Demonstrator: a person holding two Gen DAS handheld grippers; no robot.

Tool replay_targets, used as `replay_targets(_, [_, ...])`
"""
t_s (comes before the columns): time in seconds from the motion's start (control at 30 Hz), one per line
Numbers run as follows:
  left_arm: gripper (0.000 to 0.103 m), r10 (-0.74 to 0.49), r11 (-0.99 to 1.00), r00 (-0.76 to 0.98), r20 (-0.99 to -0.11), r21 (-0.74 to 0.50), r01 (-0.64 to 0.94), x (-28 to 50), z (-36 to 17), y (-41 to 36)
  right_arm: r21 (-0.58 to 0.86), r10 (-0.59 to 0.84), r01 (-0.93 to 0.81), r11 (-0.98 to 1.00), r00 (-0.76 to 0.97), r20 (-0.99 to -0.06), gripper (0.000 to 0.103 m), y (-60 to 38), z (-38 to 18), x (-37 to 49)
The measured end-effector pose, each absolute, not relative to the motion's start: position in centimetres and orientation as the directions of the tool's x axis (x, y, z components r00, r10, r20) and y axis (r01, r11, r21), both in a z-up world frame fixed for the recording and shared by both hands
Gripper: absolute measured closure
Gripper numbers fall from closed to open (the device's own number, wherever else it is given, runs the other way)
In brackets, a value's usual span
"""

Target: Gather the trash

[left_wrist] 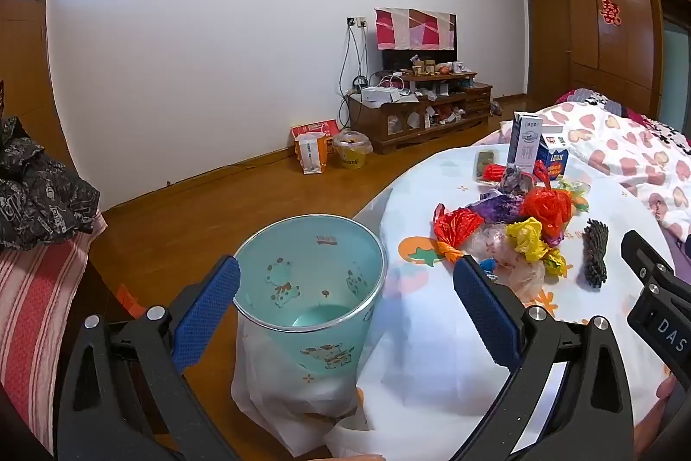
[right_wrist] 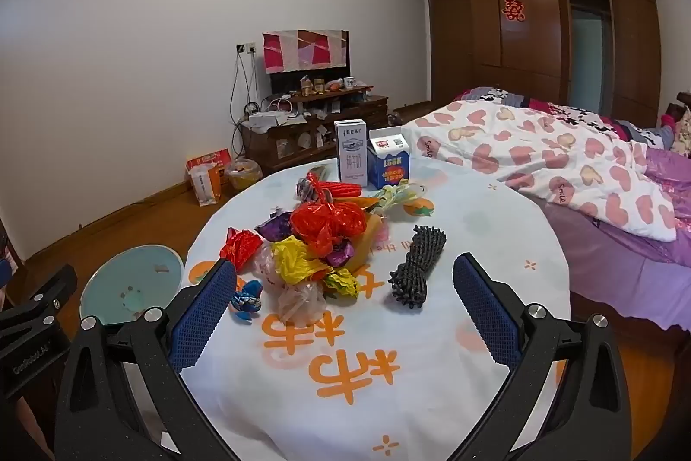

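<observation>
A pile of crumpled coloured wrappers (right_wrist: 315,240), red, yellow and purple, lies mid-table; it also shows in the left wrist view (left_wrist: 514,223). A small blue wrapper (right_wrist: 247,299) and a dark knobbly bundle (right_wrist: 416,268) lie beside it. A light-blue trash bin (left_wrist: 311,288) stands on the floor left of the table, its inside empty; the right wrist view shows it too (right_wrist: 131,284). My left gripper (left_wrist: 345,301) is open, above the bin's rim and table edge. My right gripper (right_wrist: 345,303) is open over the table's near part, just short of the pile.
The round table (right_wrist: 432,353) has a white cloth with orange print. A white milk carton (right_wrist: 352,152) and a blue carton (right_wrist: 388,163) stand at its far side. A bed (right_wrist: 561,167) lies right; a TV cabinet (right_wrist: 311,128) stands by the far wall.
</observation>
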State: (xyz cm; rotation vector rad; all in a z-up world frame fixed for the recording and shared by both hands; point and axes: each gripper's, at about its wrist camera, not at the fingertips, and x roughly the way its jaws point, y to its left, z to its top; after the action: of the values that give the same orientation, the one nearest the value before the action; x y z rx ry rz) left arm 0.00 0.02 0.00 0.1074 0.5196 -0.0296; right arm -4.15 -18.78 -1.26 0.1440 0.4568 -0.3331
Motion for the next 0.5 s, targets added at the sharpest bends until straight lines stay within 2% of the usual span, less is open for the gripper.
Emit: replay_targets(0.5, [0.006,-0.029,0.994,0.852,-0.523,0.072,0.078,0.28,-0.47,0.34,0.053,-0.277,0.343,0.938,0.832,-0.48,0.004,-18.96,-1.87,-3.4])
